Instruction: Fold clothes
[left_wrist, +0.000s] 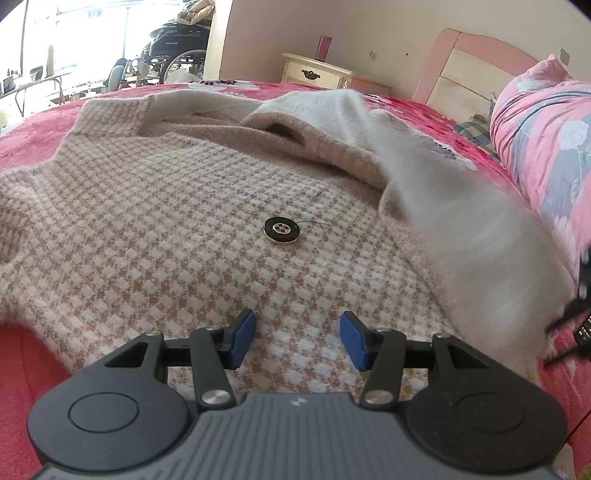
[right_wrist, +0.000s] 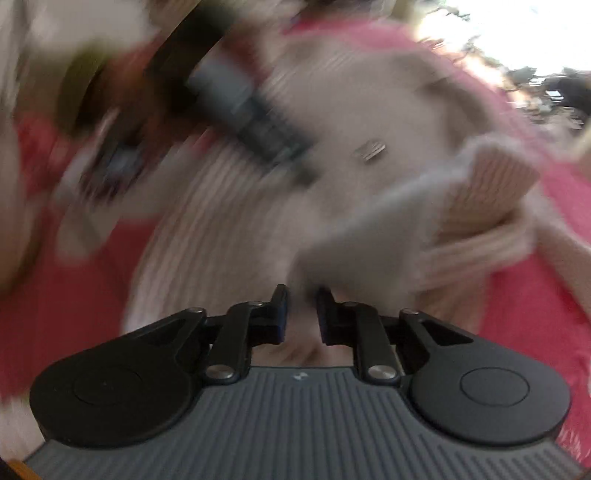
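Your left gripper (left_wrist: 297, 339) hangs tilted down over the beige-and-white houndstooth knit jacket (left_wrist: 155, 229), its 2 blue pads (left_wrist: 242, 339) standing about half apart with nothing between them, only the checked weave below. The jacket lies spread flat on the red-pink floral bedspread (left_wrist: 26, 133), and in the left wrist view its long axis runs away from you, from the hem under the pads toward the collar end at the far side, which points at the cream bedside cabinet (left_wrist: 314, 74) and the wall. 1 round black button with a metal centre (left_wrist: 281, 229) sits on the front panel, a loose thread trailing from it to the right. On the right side the plain pale lining (left_wrist: 424, 177) is turned over the checked front, lifted and blurred, running diagonally from the far collar area down to the right edge of the picture. A pink and grey floral quilt (left_wrist: 546, 129) is bunched at the right, near the pink headboard (left_wrist: 476, 59). Your right gripper (right_wrist: 302, 312) shows narrow jaws, only a slim gap between the dark fingers (right_wrist: 279, 314), and pale fabric sits right at their tips; the right wrist view is too smeared to tell whether the pads pinch it. In that blurred view, a folded-back flap of the jacket shows its ribbed tan face.
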